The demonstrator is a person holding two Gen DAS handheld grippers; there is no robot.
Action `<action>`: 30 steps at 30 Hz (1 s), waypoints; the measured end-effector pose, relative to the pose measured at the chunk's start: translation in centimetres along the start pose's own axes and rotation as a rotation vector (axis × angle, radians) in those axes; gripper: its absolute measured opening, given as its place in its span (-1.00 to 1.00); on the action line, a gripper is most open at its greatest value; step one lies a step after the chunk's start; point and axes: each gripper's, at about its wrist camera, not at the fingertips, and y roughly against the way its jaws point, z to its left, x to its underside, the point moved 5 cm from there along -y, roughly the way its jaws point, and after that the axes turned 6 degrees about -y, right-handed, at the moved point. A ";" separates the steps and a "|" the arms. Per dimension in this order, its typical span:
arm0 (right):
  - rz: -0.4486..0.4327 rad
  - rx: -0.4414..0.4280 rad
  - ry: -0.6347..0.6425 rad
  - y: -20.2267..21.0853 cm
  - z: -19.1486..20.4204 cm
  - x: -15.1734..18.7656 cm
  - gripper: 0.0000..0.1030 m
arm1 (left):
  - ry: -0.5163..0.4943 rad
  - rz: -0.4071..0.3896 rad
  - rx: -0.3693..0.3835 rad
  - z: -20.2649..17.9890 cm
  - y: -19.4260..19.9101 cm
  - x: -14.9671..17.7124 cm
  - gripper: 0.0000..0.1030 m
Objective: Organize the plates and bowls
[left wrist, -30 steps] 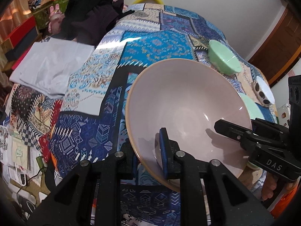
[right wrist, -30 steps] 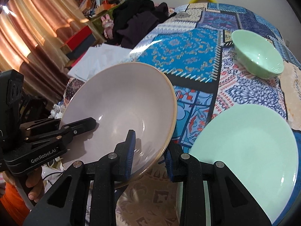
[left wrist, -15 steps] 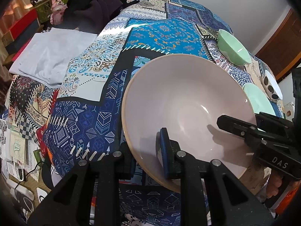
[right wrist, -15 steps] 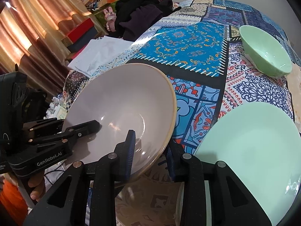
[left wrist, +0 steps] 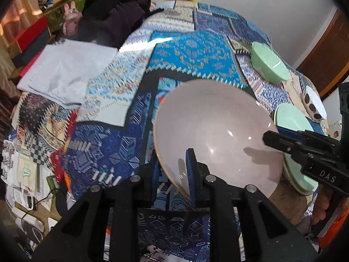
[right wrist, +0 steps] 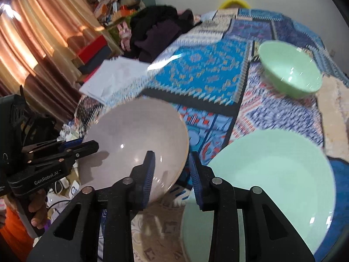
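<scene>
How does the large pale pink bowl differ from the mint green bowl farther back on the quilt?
The large pale pink bowl is wider, tilted and off the quilt, its rim between both tongs; the mint green bowl is smaller, upright and untouched on the patchwork quilt. Both are glossy, plain and empty.

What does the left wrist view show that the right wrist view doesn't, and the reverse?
Only left wrist: a white dish with dark spots at the right edge. Only right wrist: brown-orange curtains. Both: the pale pink ceramic bowl, the round pale green plate, the mint green bowl and the blue patchwork cloth.
</scene>
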 end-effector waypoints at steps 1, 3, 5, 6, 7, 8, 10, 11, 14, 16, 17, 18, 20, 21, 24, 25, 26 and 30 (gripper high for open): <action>-0.016 0.000 -0.001 0.6 -0.1 -0.3 -0.37 | 0.001 -0.009 -0.003 0.0 0.4 -0.2 -0.58; -0.052 0.004 0.000 1.9 -0.4 -0.9 -0.34 | 0.003 -0.029 -0.010 0.1 1.3 -0.7 -0.55; -0.078 0.012 0.000 2.9 -0.8 -1.3 -0.29 | -0.009 -0.065 -0.015 -0.2 2.5 -1.4 -0.50; -0.088 0.017 -0.002 3.3 -1.0 -1.5 -0.27 | -0.020 -0.082 -0.020 -0.5 3.1 -1.8 -0.45; -0.100 0.022 -0.005 3.8 -1.3 -1.8 -0.24 | -0.032 -0.100 -0.025 -0.8 3.7 -2.1 -0.38; -0.111 0.026 -0.009 4.3 -1.6 -2.0 -0.22 | -0.050 -0.123 -0.030 -1.4 4.4 -2.6 -0.34; -0.134 0.039 -0.016 5.2 -2.6 -2.4 -0.16 | -0.084 -0.159 -0.033 -2.5 5.4 -3.4 -0.19; -0.143 0.046 -0.020 5.6 -3.0 -2.6 -0.15 | -0.103 -0.175 -0.032 -3.1 5.8 -3.9 -0.16; -0.163 0.069 -0.031 6.5 -4.5 -3.3 -0.11 | -0.149 -0.213 -0.031 -5.0 6.7 -5.1 -0.02; -0.173 0.087 -0.040 7.0 -5.7 -3.7 -0.07 | -0.178 -0.234 -0.026 -6.3 6.9 -6.0 0.11; -0.176 0.095 -0.045 7.2 -6.3 -3.9 -0.05 | -0.189 -0.241 -0.024 -6.9 6.9 -6.4 0.14; -0.180 0.102 -0.050 7.4 -6.8 -4.0 -0.02 | -0.202 -0.246 -0.023 -7.6 6.8 -6.9 0.20; -0.189 0.122 -0.062 7.9 -8.3 -4.4 0.04 | -0.225 -0.249 -0.013 -8.9 6.5 -7.8 0.28; -0.194 0.131 -0.069 8.0 -8.9 -4.6 0.07 | -0.234 -0.248 -0.007 -9.6 6.2 -8.2 0.34; -0.198 0.154 -0.089 8.4 -10.9 -5.0 0.08 | -0.256 -0.238 0.006 -11.2 4.9 -9.6 0.42; -0.197 0.162 -0.100 8.4 -11.8 -5.2 0.08 | -0.262 -0.233 0.009 -11.7 4.5 -10.1 0.44; -0.196 0.166 -0.111 8.3 -12.5 -5.4 0.08 | -0.268 -0.227 0.013 -12.1 4.0 -10.5 0.46; -0.185 0.187 -0.145 7.8 -15.3 -6.3 0.08 | -0.284 -0.197 0.032 -14.2 1.8 -12.6 0.51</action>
